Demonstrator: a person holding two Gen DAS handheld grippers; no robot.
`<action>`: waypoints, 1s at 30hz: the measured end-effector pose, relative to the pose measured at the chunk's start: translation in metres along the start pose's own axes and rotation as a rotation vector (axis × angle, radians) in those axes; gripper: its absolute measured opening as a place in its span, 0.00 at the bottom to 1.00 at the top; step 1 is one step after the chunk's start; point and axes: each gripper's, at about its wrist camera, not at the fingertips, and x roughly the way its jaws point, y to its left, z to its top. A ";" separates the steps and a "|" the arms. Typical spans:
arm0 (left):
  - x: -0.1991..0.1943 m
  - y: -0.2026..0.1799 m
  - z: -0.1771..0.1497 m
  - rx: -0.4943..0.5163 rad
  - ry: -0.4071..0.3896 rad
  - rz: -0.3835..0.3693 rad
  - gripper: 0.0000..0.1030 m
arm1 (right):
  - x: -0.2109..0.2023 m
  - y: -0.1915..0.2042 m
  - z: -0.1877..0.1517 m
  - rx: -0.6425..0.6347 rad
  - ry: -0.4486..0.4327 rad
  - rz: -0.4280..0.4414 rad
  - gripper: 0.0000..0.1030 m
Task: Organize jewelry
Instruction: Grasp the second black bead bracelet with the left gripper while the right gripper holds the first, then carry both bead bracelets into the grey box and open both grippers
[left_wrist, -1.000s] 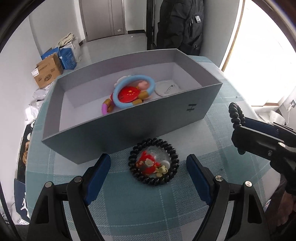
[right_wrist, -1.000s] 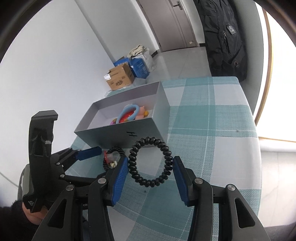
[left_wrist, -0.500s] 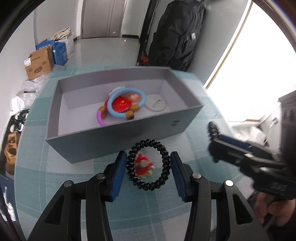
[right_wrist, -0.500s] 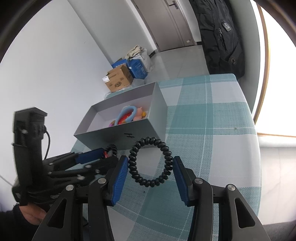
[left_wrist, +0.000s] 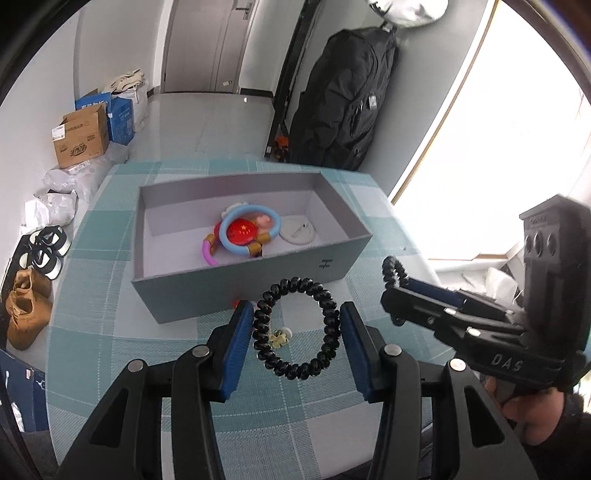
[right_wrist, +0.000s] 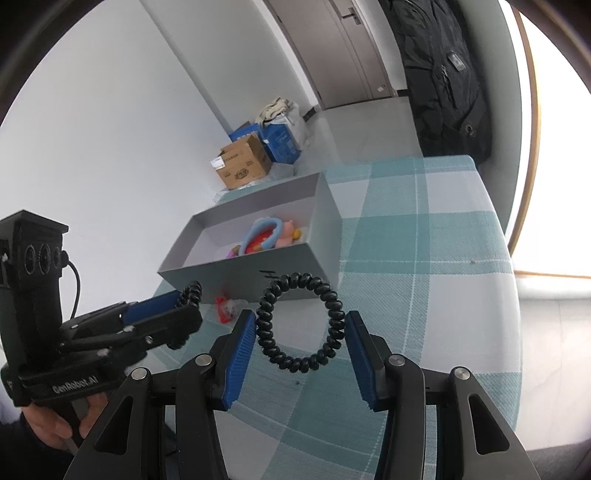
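My left gripper (left_wrist: 296, 325) is shut on a black spiral hair tie (left_wrist: 328, 325), lifted above the checked tablecloth. My right gripper (right_wrist: 300, 328) is shut on a second black spiral hair tie (right_wrist: 334, 325), also held above the table. A red and white hair clip with a small flower (right_wrist: 227, 308) lies on the cloth in front of the grey box (left_wrist: 221, 291); in the left wrist view only its flower end (left_wrist: 280, 336) shows. The open box holds a blue ring with a red disc (left_wrist: 243, 230), a pink ring and a white round piece (left_wrist: 297, 232).
The right gripper shows at the right of the left wrist view (left_wrist: 443, 306), and the left gripper at the left of the right wrist view (right_wrist: 147, 325). The table edge (right_wrist: 517, 295) runs along the right. Cardboard boxes (left_wrist: 79, 138), bags and shoes lie on the floor beyond.
My left gripper closed on the black hair tie that ringed the red clip and lifted it off the table. The clip stayed on the cloth. My right gripper kept its hair tie, nearly still.
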 end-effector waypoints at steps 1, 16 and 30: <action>-0.002 0.001 0.001 -0.009 -0.009 0.003 0.41 | -0.001 0.003 0.000 -0.008 -0.010 0.005 0.47; -0.013 0.033 0.032 -0.133 -0.091 0.031 0.41 | -0.007 0.039 0.036 -0.107 -0.095 0.099 0.47; 0.004 0.044 0.055 -0.159 -0.066 0.017 0.41 | 0.018 0.045 0.093 -0.166 -0.094 0.149 0.47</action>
